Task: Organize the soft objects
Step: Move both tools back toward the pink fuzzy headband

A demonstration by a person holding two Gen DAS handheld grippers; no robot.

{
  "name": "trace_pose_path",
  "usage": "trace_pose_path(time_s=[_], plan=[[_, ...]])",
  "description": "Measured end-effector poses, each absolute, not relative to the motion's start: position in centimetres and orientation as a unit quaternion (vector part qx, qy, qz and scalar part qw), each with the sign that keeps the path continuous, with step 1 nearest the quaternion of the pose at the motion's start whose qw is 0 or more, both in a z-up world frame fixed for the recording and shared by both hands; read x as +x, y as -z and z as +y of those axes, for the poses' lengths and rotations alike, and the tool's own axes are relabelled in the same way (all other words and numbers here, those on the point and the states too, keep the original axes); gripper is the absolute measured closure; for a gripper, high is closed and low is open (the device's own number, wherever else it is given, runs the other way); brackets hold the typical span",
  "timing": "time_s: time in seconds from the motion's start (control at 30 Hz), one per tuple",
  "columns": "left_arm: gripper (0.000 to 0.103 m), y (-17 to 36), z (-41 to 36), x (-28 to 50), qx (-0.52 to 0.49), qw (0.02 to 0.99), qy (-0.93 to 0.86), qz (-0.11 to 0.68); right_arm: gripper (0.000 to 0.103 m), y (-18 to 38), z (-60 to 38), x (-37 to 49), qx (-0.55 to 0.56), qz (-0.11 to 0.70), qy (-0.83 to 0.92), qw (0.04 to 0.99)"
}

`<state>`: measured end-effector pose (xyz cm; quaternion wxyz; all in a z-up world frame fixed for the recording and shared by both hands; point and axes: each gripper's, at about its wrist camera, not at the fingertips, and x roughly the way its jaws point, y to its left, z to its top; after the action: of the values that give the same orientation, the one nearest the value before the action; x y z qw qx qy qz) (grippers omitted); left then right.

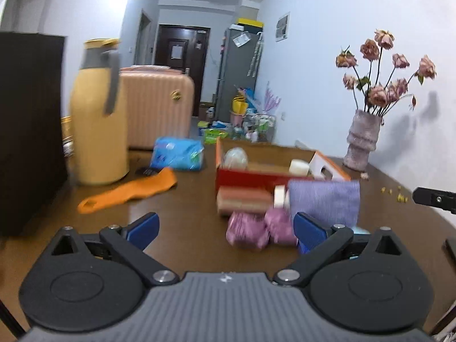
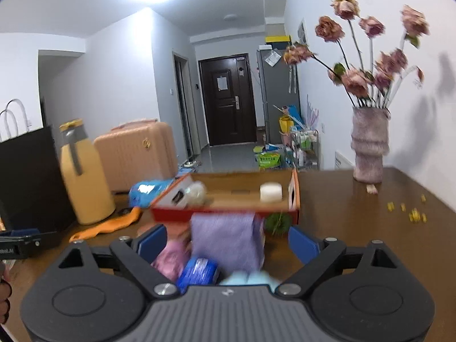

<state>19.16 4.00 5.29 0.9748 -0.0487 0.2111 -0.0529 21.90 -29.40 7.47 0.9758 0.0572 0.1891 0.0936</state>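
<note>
A red cardboard box [image 1: 242, 177] [image 2: 228, 196] lies open on the brown table, with a white roll [image 1: 298, 167] and a clear ball [image 1: 235, 158] inside. In front of it are a purple cloth [image 1: 325, 199] [image 2: 225, 239], pink bundles [image 1: 248, 229] [image 2: 171, 259], a striped pink block [image 1: 242, 201], a blue roll [image 2: 198, 273], a pale blue soft thing [image 2: 248, 279] and a green tuft [image 2: 278, 222]. An orange sock [image 1: 128, 191] [image 2: 105, 226] lies to the left. My left gripper [image 1: 226, 229] is open and empty. My right gripper [image 2: 226, 242] is open, with the purple cloth between its fingers, untouched.
A yellow thermos [image 1: 98, 114] [image 2: 85, 176] and a black bag [image 1: 28, 131] stand at the left. A blue packet [image 1: 178, 154] lies behind the sock. A vase of dried roses [image 1: 362, 139] [image 2: 369, 148] stands at the right by the wall. Small yellow bits [image 2: 413, 213] dot the table.
</note>
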Motion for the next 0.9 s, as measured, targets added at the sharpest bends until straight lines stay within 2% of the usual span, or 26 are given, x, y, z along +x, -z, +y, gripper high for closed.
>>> trace_pose_path(time_s=[0.17,0.27,0.47,0.57,0.63,0.7,0.77,0.8,0.9], plan=[[0.0,-1.9,4.5,13.1,-0.054,0.969,0.036,0.239,0.005,-3.6,-27.0,13.5,0.059,0.18,-0.093,0.977],[0.0,-0.8,3.8,10.5,-0.036,0.968,0.048,0.245,0.004,-1.1,-26.4,10.2,0.083,0.203,-0.095,0.971],[0.0,-1.0,2.2,9.6,-0.025,0.969,0.072,0.236,0.005,1.5,-26.1,7.0,0.092,0.228,-0.092,0.965],[0.0,-1.1,1.4,10.0,-0.018,0.969,0.076,0.234,0.009,1.4,-26.9,6.7,0.108,0.219,-0.085,0.966],[0.0,-0.9,1.0,10.4,-0.02,0.968,0.08,0.238,0.018,1.4,-27.2,7.0,0.118,0.215,-0.085,0.966],[0.0,-0.4,0.8,11.0,-0.02,0.966,0.085,0.244,0.037,1.7,-27.1,7.6,0.125,0.221,-0.088,0.963],[0.0,0.0,0.3,11.9,-0.016,0.964,0.095,0.25,0.048,2.1,-26.9,8.7,0.129,0.231,-0.089,0.96],[0.0,0.1,0.1,12.5,-0.015,0.962,0.1,0.252,0.051,2.4,-26.7,9.4,0.13,0.236,-0.09,0.959],[0.0,0.1,-0.2,15.1,-0.022,0.958,0.124,0.256,0.052,2.8,-26.1,11.7,0.14,0.249,-0.098,0.953]])
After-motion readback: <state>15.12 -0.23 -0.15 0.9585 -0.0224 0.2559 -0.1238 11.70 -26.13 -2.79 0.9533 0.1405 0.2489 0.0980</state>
